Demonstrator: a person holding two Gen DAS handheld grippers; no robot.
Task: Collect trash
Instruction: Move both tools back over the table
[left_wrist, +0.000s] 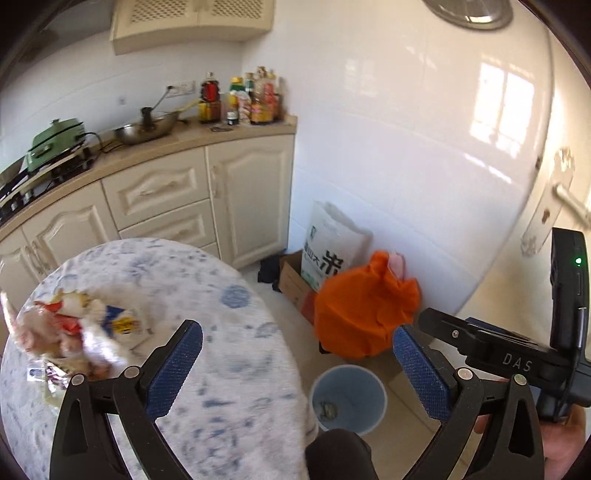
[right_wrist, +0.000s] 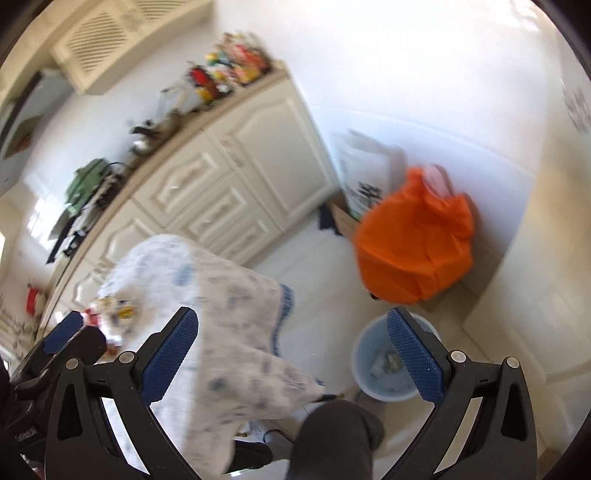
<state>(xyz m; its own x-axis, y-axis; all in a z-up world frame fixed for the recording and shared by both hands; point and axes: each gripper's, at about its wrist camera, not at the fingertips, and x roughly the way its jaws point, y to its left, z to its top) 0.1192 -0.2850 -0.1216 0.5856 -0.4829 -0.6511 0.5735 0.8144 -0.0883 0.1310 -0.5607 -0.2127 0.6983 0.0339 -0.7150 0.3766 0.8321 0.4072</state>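
Note:
A pile of crumpled wrappers and packets (left_wrist: 74, 328) lies on the left part of a round table with a blue-flowered cloth (left_wrist: 221, 302). It shows blurred in the right wrist view (right_wrist: 114, 310). A light blue bin (left_wrist: 347, 400) stands on the floor right of the table, with a bit of trash at its bottom; in the right wrist view the bin (right_wrist: 373, 365) sits partly behind my right finger. My left gripper (left_wrist: 297, 354) is open and empty above the table's right edge. My right gripper (right_wrist: 291, 343) is open and empty, over the table edge and floor.
An orange bag (left_wrist: 362, 314) sits on the floor by the wall, with a white rice sack (left_wrist: 328, 243) and a cardboard box (left_wrist: 293, 280) behind it. Cream kitchen cabinets (left_wrist: 177, 199) with a wok and bottles run along the back. A person's dark trouser leg (right_wrist: 332, 439) is below.

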